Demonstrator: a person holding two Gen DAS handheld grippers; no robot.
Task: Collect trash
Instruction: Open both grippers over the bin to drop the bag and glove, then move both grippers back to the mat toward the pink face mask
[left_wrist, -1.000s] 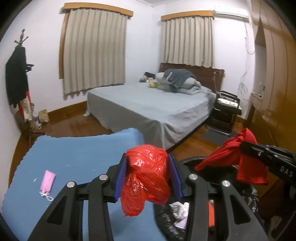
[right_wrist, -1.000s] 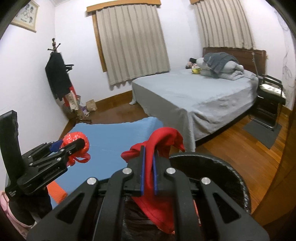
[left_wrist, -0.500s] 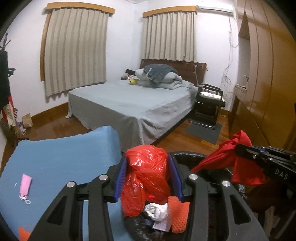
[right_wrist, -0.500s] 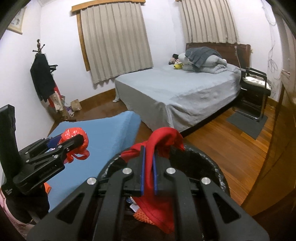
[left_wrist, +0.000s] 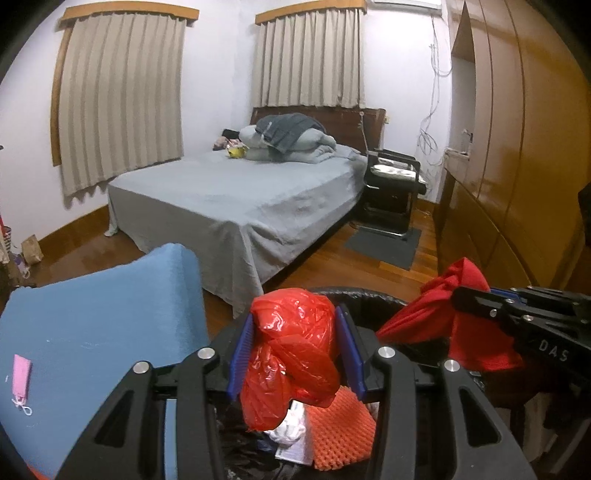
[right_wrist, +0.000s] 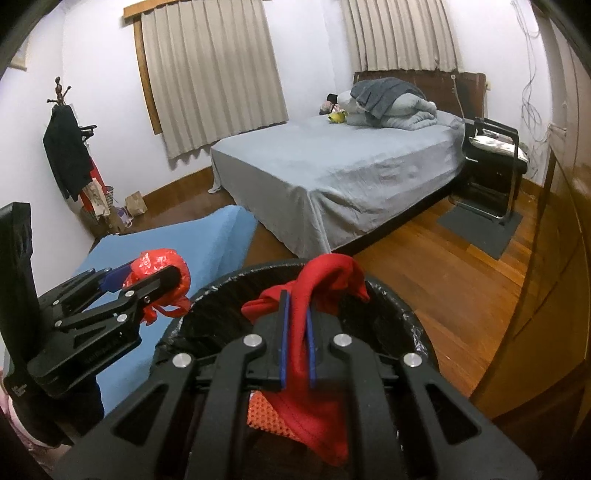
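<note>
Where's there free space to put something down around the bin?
The blue mat is mostly bare between the pink mask and the bin. The wood floor between bin, bed and grey rug is open. Over the bin it's crowded: left gripper with its red bag, right gripper with red cloth.
</note>
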